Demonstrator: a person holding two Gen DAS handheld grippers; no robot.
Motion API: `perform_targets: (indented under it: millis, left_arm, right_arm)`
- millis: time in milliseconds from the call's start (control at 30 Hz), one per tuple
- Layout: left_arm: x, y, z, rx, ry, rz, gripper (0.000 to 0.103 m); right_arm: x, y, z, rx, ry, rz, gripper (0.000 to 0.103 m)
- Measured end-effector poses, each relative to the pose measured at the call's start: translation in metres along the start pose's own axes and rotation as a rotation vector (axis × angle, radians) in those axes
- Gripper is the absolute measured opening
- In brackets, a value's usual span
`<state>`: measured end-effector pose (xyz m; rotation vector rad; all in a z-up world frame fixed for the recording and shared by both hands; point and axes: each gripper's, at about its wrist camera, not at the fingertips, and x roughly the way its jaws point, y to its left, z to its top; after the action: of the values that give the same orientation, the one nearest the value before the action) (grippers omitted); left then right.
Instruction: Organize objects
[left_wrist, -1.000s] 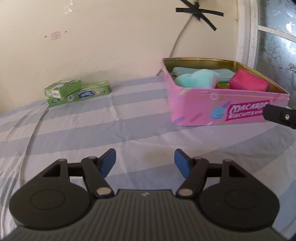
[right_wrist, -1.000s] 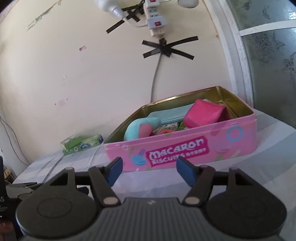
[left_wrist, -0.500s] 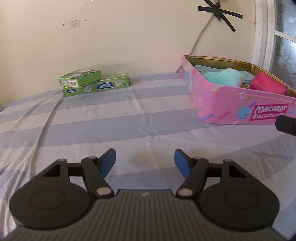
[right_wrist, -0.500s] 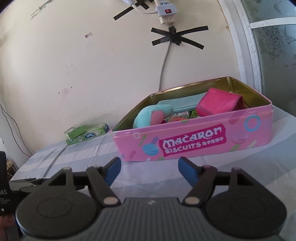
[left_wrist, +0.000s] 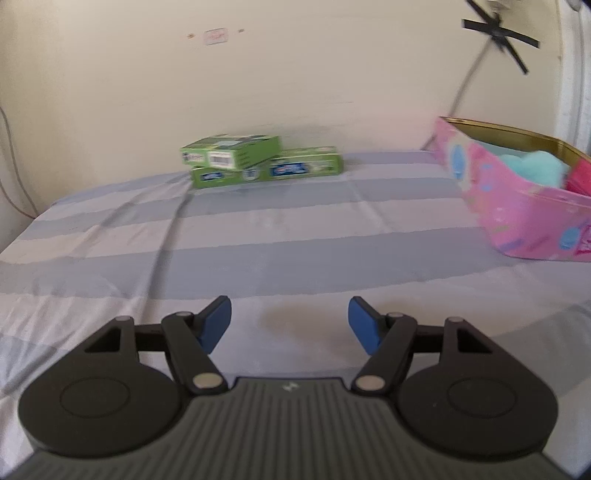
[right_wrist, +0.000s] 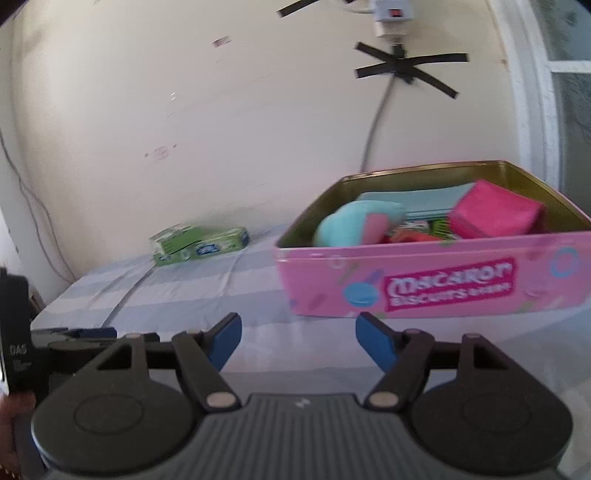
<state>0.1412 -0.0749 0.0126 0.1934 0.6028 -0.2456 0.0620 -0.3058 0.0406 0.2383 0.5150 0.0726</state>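
Note:
Two green boxes (left_wrist: 258, 158) lie stacked against the far wall on the striped bed sheet (left_wrist: 258, 236); they also show in the right wrist view (right_wrist: 199, 240). A pink Macaron biscuit tin (right_wrist: 436, 280) stands open at the right, holding a teal plush (right_wrist: 354, 225), a pink pouch (right_wrist: 495, 214) and a folded teal cloth. The tin's left end shows in the left wrist view (left_wrist: 517, 218). My left gripper (left_wrist: 290, 319) is open and empty, pointing toward the green boxes. My right gripper (right_wrist: 297, 336) is open and empty in front of the tin.
A cream wall runs behind the bed with a cable taped by black crosses (right_wrist: 402, 66) and a power strip above. A window frame (right_wrist: 535, 92) stands at the right. The left gripper's body (right_wrist: 55, 347) shows at the left edge of the right wrist view.
The left gripper has swung left, so the green boxes moved toward centre and the tin slid to the right edge. The right gripper also turned left. Both stayed open.

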Motion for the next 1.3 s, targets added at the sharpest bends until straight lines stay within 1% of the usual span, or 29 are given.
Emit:
perform_targets:
  millis: [267,467,567,667,733,767,833,900,933,967,1067,1133,1200,1300]
  left_arm:
    - [0.012,0.033,0.004,-0.024,-0.002,0.051,0.072]
    - [0.021,0.057,0.007,-0.027,-0.005,0.094,0.072]
    - [0.023,0.073,0.006,-0.045,-0.006,0.114,0.072]
    - [0.026,0.094,0.002,-0.115,0.002,0.126,0.072]
    - [0.03,0.109,0.001,-0.198,0.025,0.101,0.072]
    - [0.029,0.114,0.0,-0.232,0.022,0.093,0.072]
    - [0.026,0.12,-0.002,-0.268,0.012,0.092,0.072]
    - [0.024,0.121,-0.003,-0.282,0.006,0.083,0.072]
    - [0.024,0.122,-0.004,-0.288,0.004,0.078,0.072]
    - [0.024,0.123,-0.004,-0.293,0.004,0.072,0.072]
    - [0.024,0.127,-0.005,-0.317,0.006,0.05,0.074]
    - [0.024,0.128,-0.005,-0.324,0.006,0.038,0.077]
    - [0.026,0.127,-0.005,-0.32,0.008,0.032,0.078]
    - [0.026,0.128,-0.005,-0.321,0.01,0.027,0.078]
  right_arm:
    - [0.024,0.035,0.002,-0.076,0.043,0.041,0.071]
    - [0.048,0.064,0.006,-0.133,0.073,0.081,0.071]
    - [0.064,0.079,0.01,-0.159,0.092,0.102,0.07]
    - [0.081,0.098,0.014,-0.199,0.102,0.127,0.07]
    - [0.093,0.113,0.017,-0.235,0.099,0.14,0.07]
    - [0.1,0.12,0.019,-0.258,0.096,0.146,0.07]
    - [0.115,0.133,0.022,-0.307,0.089,0.152,0.07]
    - [0.133,0.146,0.029,-0.345,0.077,0.16,0.072]
    - [0.145,0.152,0.035,-0.364,0.065,0.164,0.075]
    - [0.154,0.157,0.041,-0.372,0.056,0.167,0.083]
    - [0.191,0.168,0.067,-0.397,0.05,0.219,0.099]
    - [0.216,0.177,0.081,-0.426,0.053,0.231,0.103]
    - [0.244,0.185,0.095,-0.452,0.071,0.238,0.103]
    - [0.279,0.184,0.11,-0.409,0.108,0.25,0.103]
